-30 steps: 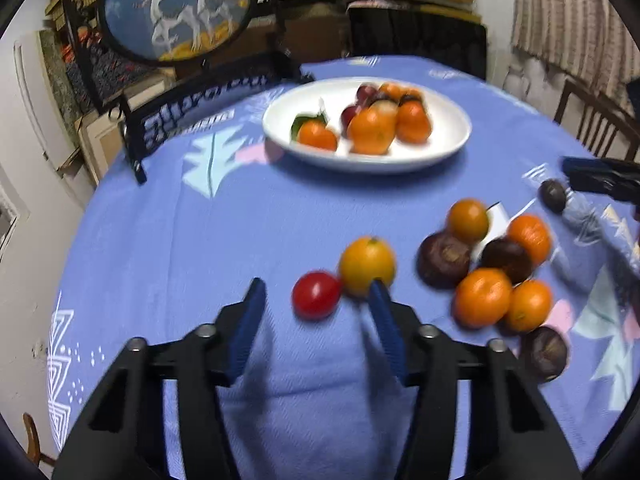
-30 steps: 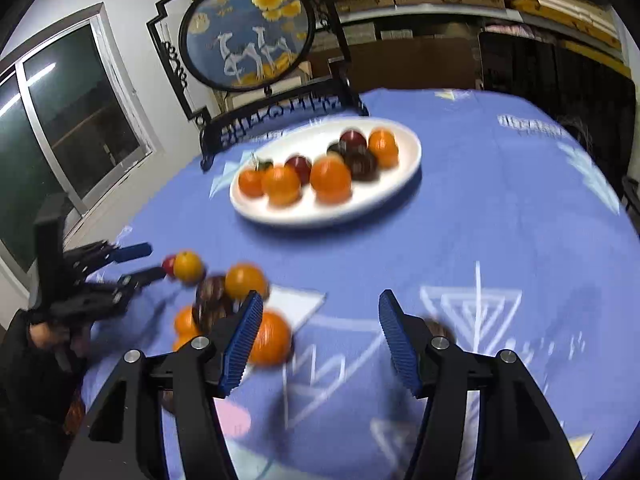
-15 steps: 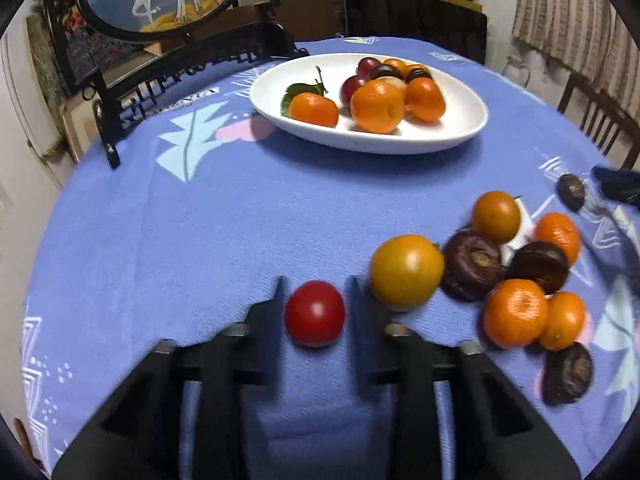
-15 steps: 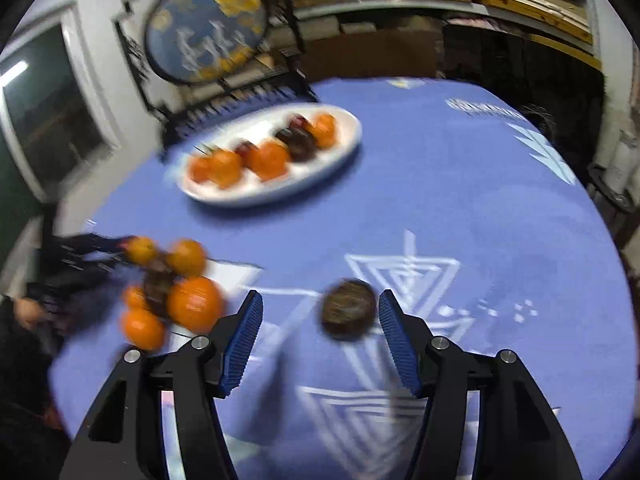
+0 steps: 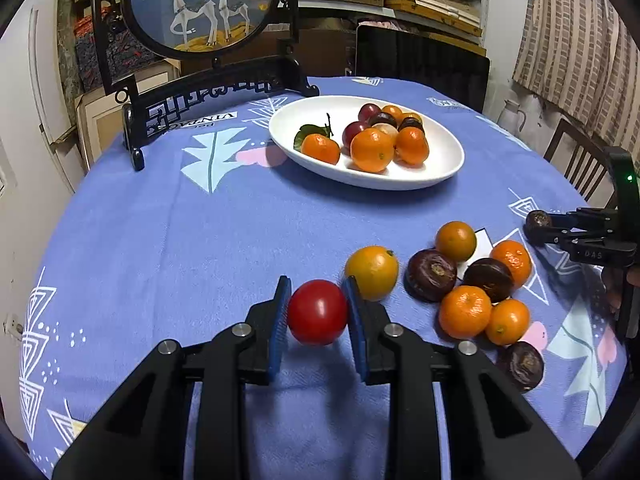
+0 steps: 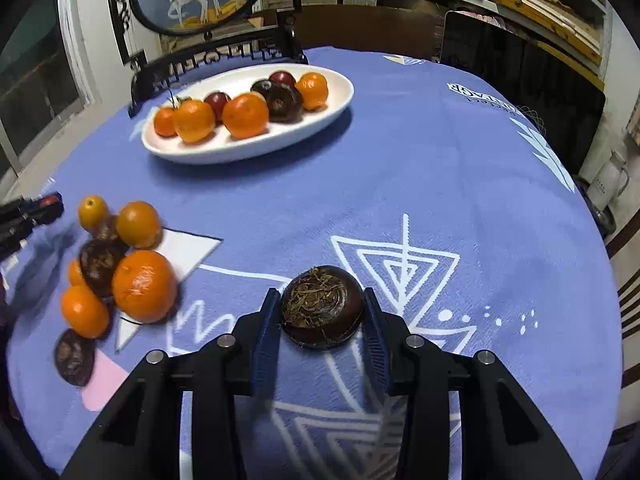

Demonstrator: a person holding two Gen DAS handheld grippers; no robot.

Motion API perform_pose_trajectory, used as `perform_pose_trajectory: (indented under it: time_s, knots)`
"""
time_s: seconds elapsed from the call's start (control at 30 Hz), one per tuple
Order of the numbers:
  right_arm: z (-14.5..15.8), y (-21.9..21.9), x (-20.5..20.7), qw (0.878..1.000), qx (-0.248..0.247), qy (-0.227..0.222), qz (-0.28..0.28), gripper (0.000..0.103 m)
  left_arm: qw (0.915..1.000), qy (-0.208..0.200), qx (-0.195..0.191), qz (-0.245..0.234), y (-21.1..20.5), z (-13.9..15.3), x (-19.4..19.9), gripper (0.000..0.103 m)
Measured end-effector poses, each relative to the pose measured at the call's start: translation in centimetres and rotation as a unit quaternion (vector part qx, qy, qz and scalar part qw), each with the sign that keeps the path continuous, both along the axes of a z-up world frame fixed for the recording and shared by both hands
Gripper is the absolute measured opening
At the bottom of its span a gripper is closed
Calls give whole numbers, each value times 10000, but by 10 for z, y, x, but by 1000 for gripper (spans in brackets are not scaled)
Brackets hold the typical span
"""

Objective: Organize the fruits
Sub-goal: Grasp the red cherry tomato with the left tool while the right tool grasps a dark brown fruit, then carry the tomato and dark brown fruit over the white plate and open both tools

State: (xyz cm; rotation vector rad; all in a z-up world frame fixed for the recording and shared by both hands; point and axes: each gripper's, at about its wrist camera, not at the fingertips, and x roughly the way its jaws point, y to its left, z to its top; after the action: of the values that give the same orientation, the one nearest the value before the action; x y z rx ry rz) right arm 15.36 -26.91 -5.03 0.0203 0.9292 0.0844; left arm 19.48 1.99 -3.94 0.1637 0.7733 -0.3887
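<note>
My left gripper is shut on a red tomato just above the blue tablecloth. My right gripper is shut on a dark brown water chestnut; it also shows at the right of the left wrist view. A white oval plate at the back holds several oranges and dark fruits. A loose pile of oranges and dark chestnuts lies on the cloth, right of the left gripper and left of the right gripper. A yellow-orange fruit sits beside the tomato.
A black ornamental stand with a round deer picture stands at the table's back left. A dark chair back and a wooden chair ring the round table. A white kettle sits beyond the right edge.
My left gripper moved forward and closed on the red tomato. My right gripper swung right to the lone chestnut and closed on it.
</note>
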Motion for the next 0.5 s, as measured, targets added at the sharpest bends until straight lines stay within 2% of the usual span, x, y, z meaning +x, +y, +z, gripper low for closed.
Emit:
perform_pose_trajectory:
  time_s: [0.23,0.4,0.5]
  knots:
    - [34,-5,-2,9965,760,-303,155,42,9996,-162,-202,-74,-6,22,0,26]
    - [64,4,25,9936,947,-525,325,42,9992,-242,-194,-246,-34,43,25,26]
    - [73,12,57,9929,997,-520,401,42,9988,-184,-186,-424,-60,47,48,26]
